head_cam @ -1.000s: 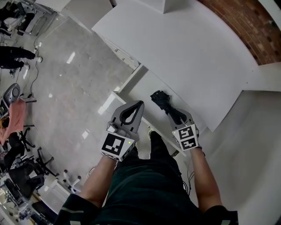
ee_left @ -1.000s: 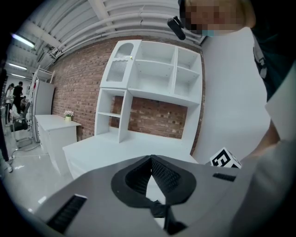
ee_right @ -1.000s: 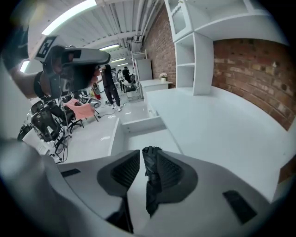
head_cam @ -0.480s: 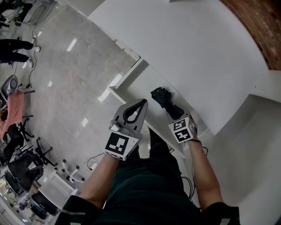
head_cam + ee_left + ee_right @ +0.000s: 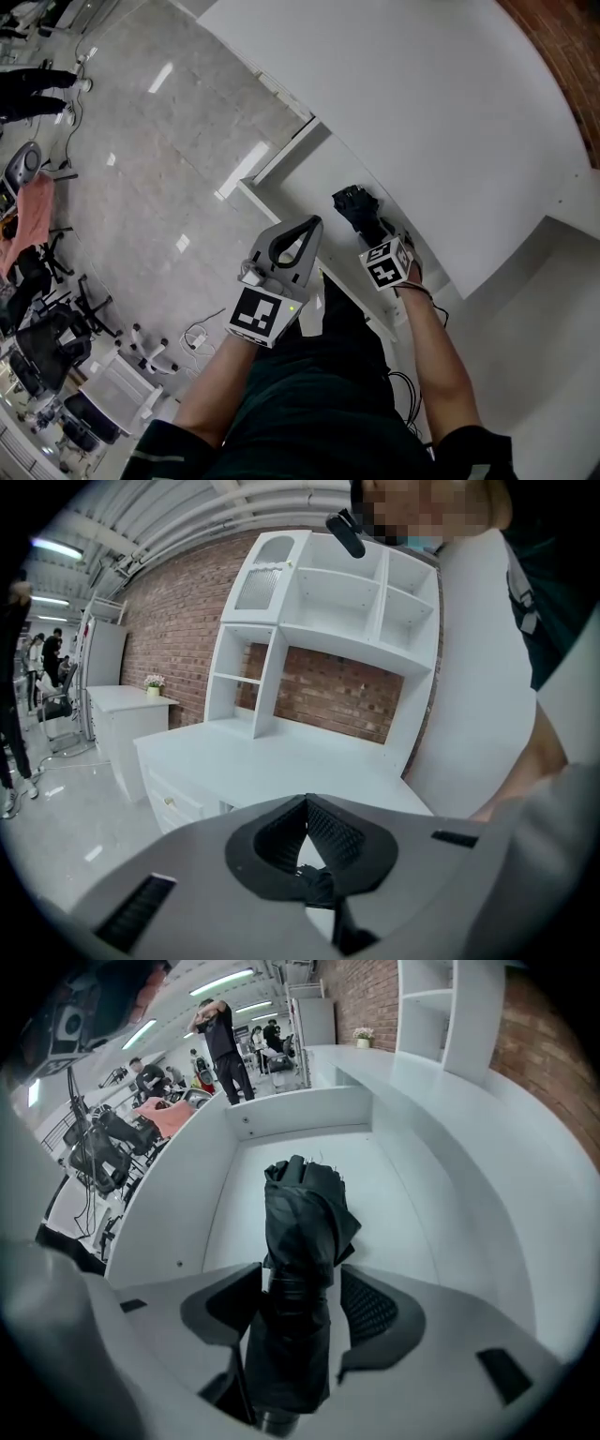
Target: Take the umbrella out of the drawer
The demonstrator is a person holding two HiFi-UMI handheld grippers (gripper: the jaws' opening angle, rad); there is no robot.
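Head, right gripper views — drawer shared.

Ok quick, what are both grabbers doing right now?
Left gripper: shut, empty.
Right gripper: open, jaws just opened wider, black umbrella between them, not squeezed.

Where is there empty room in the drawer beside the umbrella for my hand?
The drawer floor is bare on both sides of the umbrella and past its far end. The desk top looks bare too. It is crowded at the right gripper, whose jaws have just been opening with the umbrella between them.
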